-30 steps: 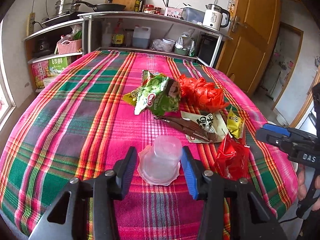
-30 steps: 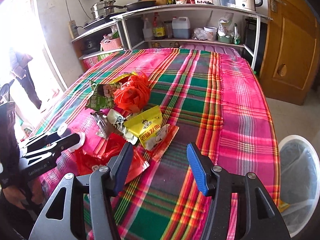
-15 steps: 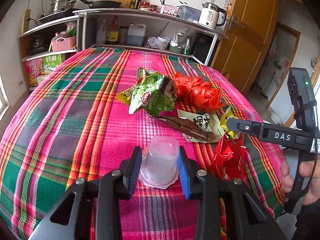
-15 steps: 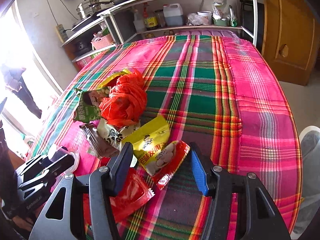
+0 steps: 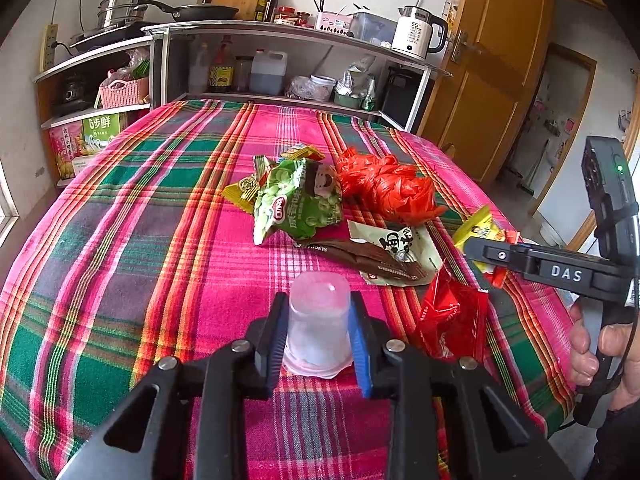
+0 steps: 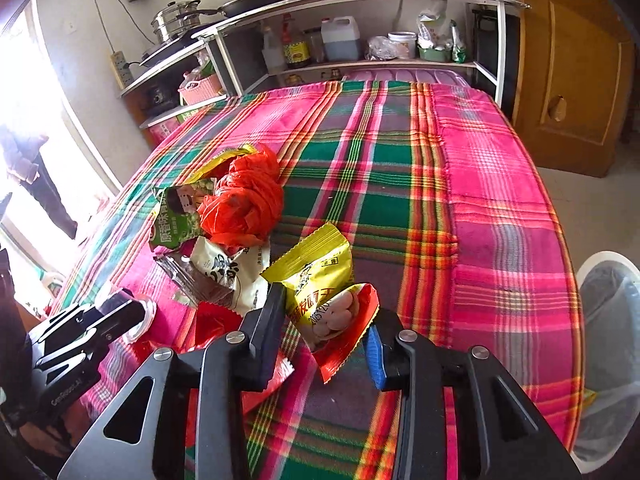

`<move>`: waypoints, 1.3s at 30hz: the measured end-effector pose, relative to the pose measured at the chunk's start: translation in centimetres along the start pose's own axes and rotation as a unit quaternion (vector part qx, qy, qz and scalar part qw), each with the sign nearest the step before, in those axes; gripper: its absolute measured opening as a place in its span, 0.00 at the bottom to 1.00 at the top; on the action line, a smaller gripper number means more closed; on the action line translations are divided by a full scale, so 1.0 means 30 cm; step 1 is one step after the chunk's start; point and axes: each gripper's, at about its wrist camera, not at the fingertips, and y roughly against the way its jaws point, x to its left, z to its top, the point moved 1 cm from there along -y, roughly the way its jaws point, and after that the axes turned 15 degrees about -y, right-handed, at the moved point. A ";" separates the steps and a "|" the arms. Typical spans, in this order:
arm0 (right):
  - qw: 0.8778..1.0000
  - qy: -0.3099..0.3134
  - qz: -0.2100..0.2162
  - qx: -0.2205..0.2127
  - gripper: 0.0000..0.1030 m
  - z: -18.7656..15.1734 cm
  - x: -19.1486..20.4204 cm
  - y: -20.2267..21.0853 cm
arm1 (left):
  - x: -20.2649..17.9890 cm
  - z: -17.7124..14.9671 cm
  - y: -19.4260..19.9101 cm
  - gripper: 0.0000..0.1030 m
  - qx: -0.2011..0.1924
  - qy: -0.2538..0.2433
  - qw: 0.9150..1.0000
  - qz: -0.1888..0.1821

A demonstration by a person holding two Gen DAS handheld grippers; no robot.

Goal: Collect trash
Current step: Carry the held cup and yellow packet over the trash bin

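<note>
My left gripper [image 5: 318, 340] is shut on an upturned clear plastic cup [image 5: 319, 320] that stands on the plaid tablecloth [image 5: 140, 240]. My right gripper [image 6: 326, 338] is open, its jaws around the yellow and red snack bag [image 6: 320, 292], not pressing it. Beyond lie a crumpled red plastic bag [image 5: 386, 190], a green pea snack bag [image 5: 298, 200], a white and brown wrapper [image 5: 384, 252] and a red wrapper [image 5: 452, 320]. The left gripper with the cup also shows in the right wrist view [image 6: 108, 312].
A white bin with a clear liner [image 6: 612, 320] stands on the floor off the table's right edge. Shelves with pots, bottles and a kettle [image 5: 416, 32] stand behind the table. A wooden door [image 5: 488, 80] is at the right.
My left gripper closed onto the cup. My right gripper moved forward and down until its jaws came around the yellow and red snack bag.
</note>
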 end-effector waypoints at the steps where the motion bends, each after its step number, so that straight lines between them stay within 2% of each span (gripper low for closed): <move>1: 1.000 -0.001 0.000 -0.002 0.36 -0.003 -0.006 0.012 | -0.002 0.002 0.003 0.30 -0.001 0.001 1.000 -0.001; 10: 1.000 -0.014 0.001 -0.025 0.36 -0.040 -0.065 0.137 | -0.058 0.056 0.080 0.30 -0.027 -0.015 1.000 0.002; 17: 0.998 -0.031 -0.004 -0.048 0.36 -0.082 -0.140 0.248 | -0.147 0.105 0.117 0.30 -0.039 -0.035 0.999 -0.014; 27: 0.994 -0.066 -0.023 -0.080 0.36 -0.125 -0.282 0.383 | -0.348 0.181 0.132 0.30 -0.057 -0.080 0.993 -0.058; 39: 0.987 -0.112 -0.047 -0.104 0.36 -0.165 -0.460 0.490 | -0.584 0.245 0.067 0.30 -0.051 -0.129 0.983 -0.117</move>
